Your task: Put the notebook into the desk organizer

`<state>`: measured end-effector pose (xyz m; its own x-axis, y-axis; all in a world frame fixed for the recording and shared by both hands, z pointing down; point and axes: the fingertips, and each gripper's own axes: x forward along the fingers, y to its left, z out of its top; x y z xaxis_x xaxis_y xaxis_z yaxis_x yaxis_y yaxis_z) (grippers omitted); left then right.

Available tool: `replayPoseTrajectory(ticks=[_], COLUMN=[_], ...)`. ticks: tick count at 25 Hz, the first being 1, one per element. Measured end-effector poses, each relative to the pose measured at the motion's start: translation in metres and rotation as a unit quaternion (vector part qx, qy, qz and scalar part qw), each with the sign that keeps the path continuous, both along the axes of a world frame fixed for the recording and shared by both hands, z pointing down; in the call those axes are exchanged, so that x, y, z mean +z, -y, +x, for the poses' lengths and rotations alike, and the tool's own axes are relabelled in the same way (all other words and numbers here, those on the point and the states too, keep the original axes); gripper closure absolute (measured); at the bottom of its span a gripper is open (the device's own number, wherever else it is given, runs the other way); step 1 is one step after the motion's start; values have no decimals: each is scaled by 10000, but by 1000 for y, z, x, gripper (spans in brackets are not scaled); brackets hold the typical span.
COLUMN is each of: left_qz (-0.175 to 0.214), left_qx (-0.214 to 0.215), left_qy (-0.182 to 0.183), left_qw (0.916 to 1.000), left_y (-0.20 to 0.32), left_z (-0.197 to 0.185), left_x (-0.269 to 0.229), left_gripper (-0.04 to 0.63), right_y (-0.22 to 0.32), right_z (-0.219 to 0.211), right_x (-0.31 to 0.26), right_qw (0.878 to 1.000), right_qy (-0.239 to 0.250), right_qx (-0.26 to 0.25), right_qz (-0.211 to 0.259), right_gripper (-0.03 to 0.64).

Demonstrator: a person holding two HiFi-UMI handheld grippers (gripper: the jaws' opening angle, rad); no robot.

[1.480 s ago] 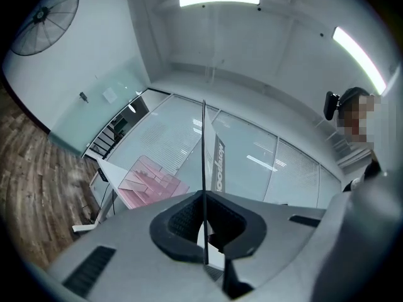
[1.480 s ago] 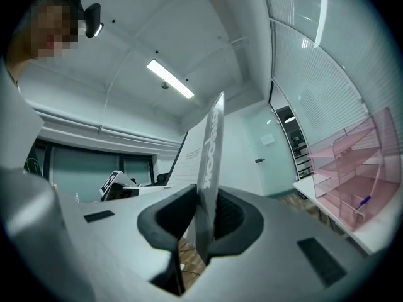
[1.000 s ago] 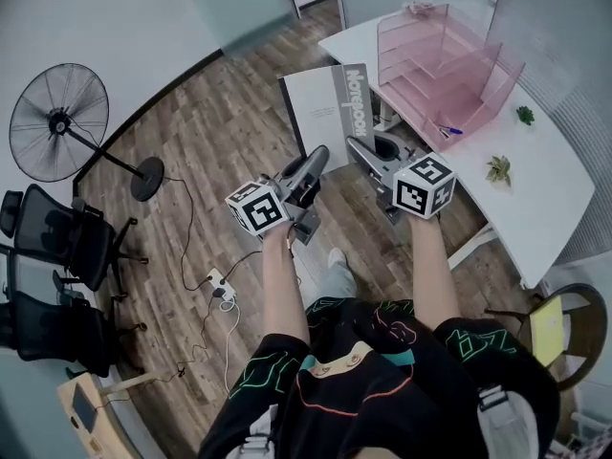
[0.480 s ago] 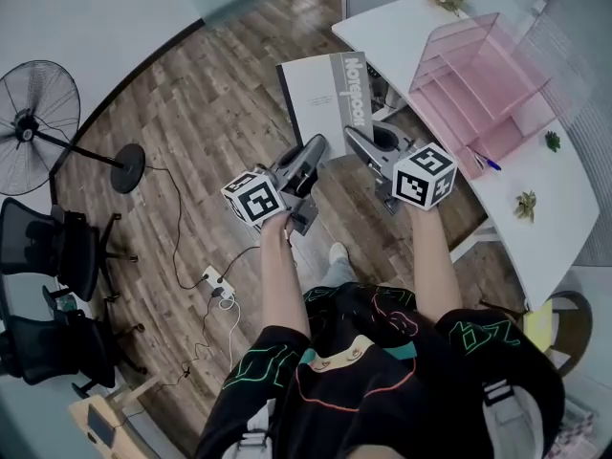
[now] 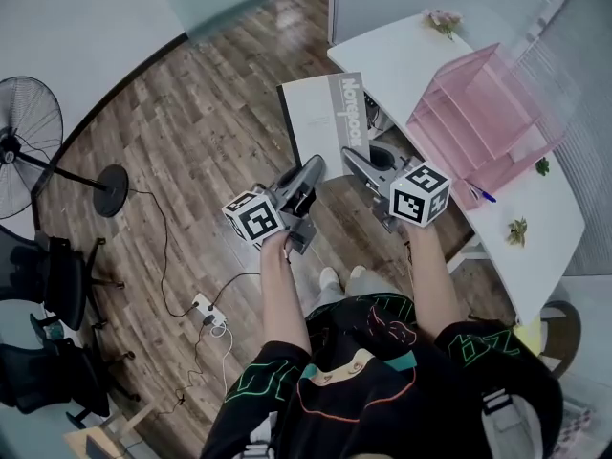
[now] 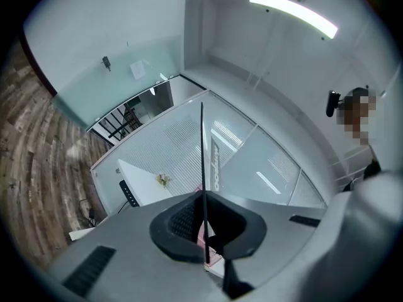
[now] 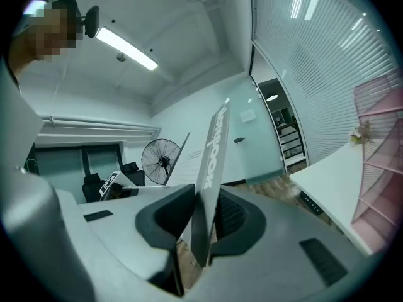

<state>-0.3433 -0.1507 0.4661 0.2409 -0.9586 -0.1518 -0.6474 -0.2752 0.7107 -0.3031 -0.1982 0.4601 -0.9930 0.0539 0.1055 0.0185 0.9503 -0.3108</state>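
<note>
Desk (image 5: 402, 51) shifted rightward; right claw (image 5: 354, 158) opening on notebook (image 5: 320, 122), seemingly touching.

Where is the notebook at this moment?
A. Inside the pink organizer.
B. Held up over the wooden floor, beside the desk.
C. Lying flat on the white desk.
B: the notebook is over the wooden floor, outside the pink organizer on the white desk.

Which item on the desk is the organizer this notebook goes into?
On the long white desk at the right, the translucent pink plastic organizer with stepped trays stands toward the far side. Its neighbours are only small plants and a blue pen.
</note>
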Motion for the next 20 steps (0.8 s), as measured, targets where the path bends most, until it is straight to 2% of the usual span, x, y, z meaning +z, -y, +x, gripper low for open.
replayPoseTrajectory(ticks=[7, 13, 20], left_qz=[-161, -363, -516], left_qx=[364, 872, 1494], left_qy=[-122, -279, -475], left_qw=[9991, 9951, 9863], left_y=[5, 28, 42], left_z=[-5, 22, 45], left_x=[-12, 0, 0], left_gripper=[594, 594, 594], right_y=[3, 22, 31], right_z=[-1, 30, 56], right_x=[-11, 2, 3], right_qw=[9992, 9955, 9866], right_qy=[-90, -219, -387], right_qx=[324, 834, 1485], right_qz=[-201, -389, -551], right_gripper=[558, 558, 555])
